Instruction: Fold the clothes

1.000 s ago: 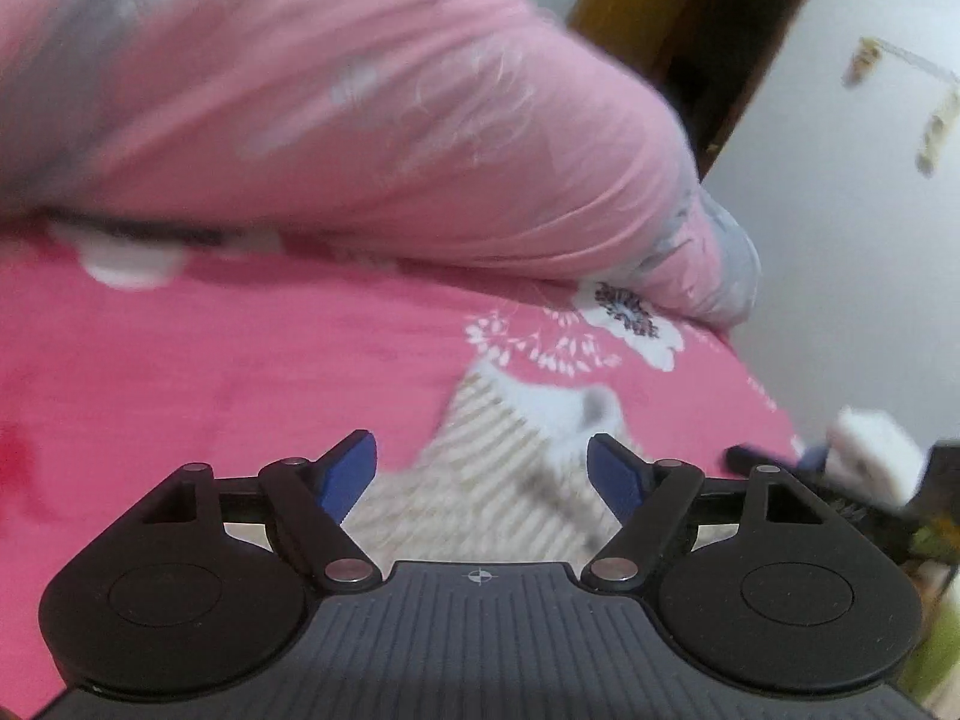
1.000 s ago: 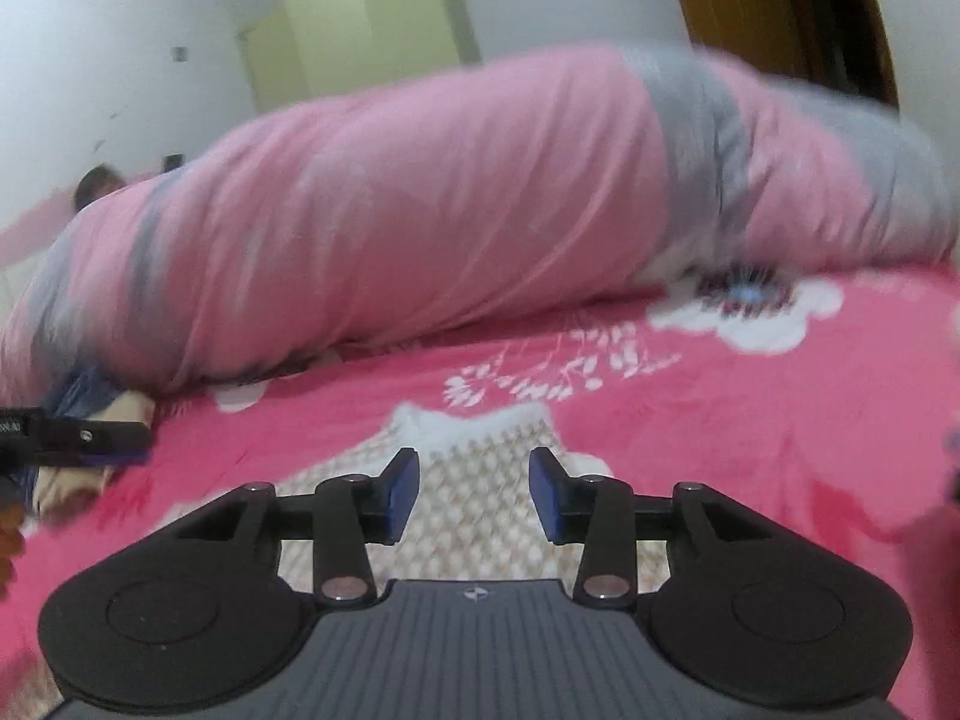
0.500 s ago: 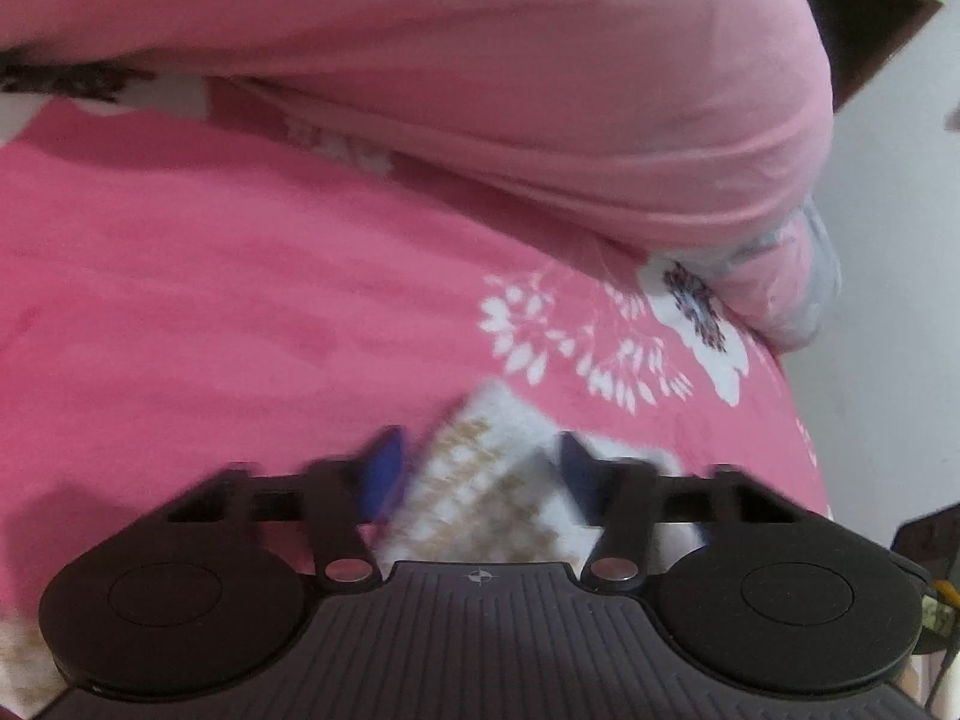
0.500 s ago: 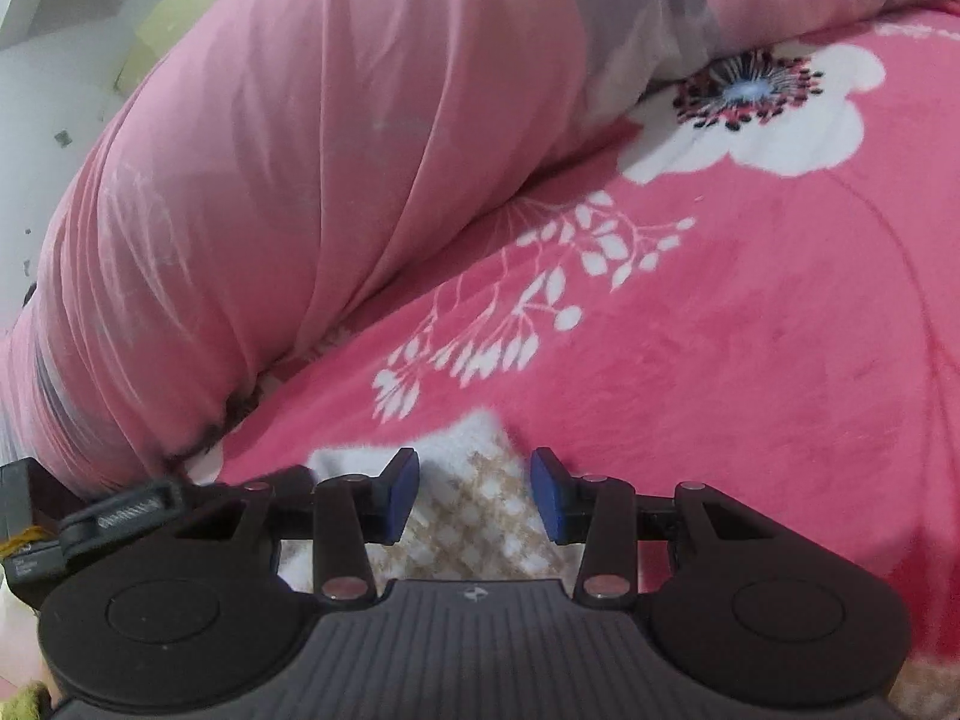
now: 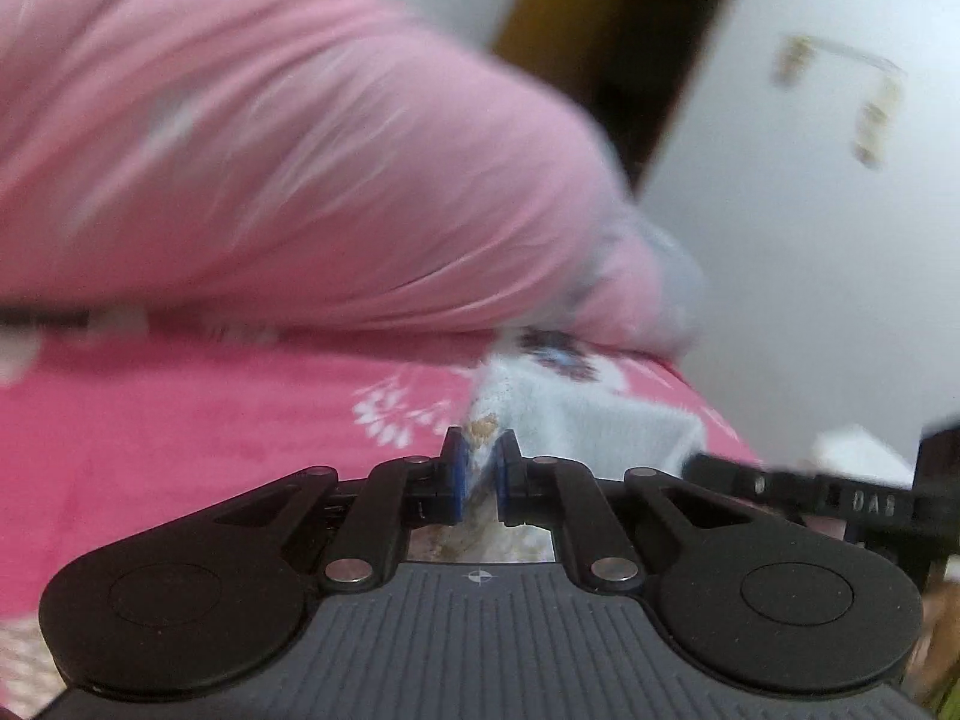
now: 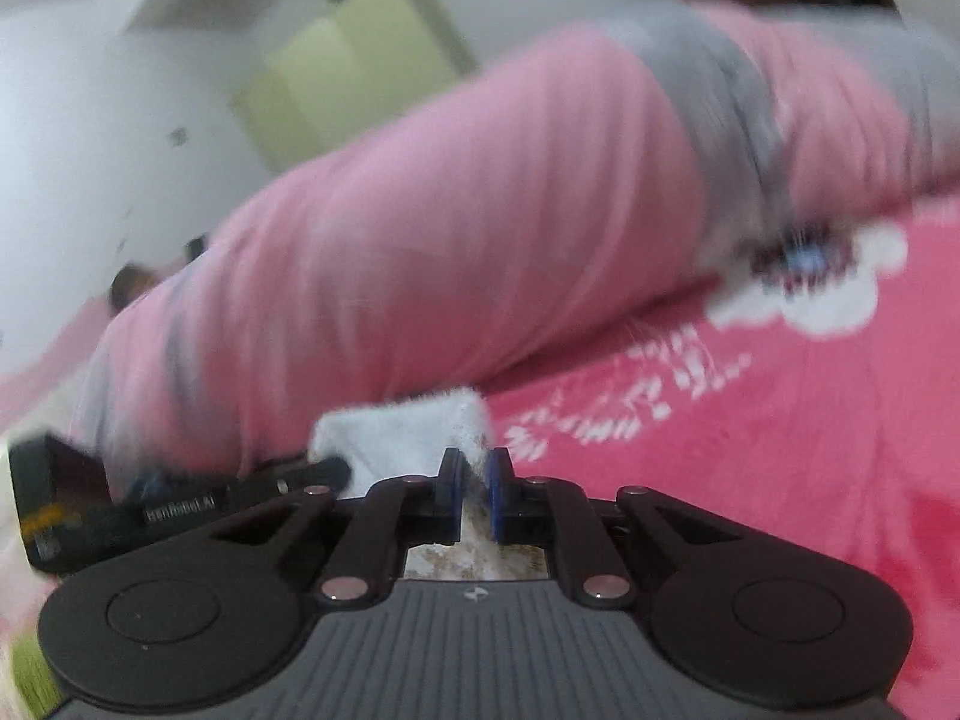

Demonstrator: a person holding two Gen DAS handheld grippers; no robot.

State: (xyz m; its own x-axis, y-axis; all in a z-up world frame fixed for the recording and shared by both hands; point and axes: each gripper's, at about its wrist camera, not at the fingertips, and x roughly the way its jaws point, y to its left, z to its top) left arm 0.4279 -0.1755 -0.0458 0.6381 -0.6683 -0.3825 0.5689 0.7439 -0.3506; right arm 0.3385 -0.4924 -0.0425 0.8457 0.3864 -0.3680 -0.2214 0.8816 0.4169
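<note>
A white knit garment with a tan check pattern (image 5: 588,420) lies on the pink bed cover. My left gripper (image 5: 480,450) is closing, and its blue pads pinch a raised edge of the cloth. In the right wrist view the same garment (image 6: 408,426) bunches up ahead of my right gripper (image 6: 474,468), whose jaws are also closing with cloth caught between them. Each gripper shows in the other's view: the right gripper (image 5: 840,498) at the right edge, the left gripper (image 6: 180,504) at the left edge. The stretch of garment below both grippers is mostly hidden.
A big rolled pink and grey quilt (image 5: 270,150) lies across the bed just beyond the garment. The floral pink bed cover (image 6: 750,450) spreads to the right. A white wall with a dark doorway (image 5: 648,60) stands beyond the bed's end, and a pale green wardrobe (image 6: 348,78) at the back.
Both grippers dipped toward the garment and came back up. Their jaws went from apart to pinched on the cloth, and its edge now rises off the bed.
</note>
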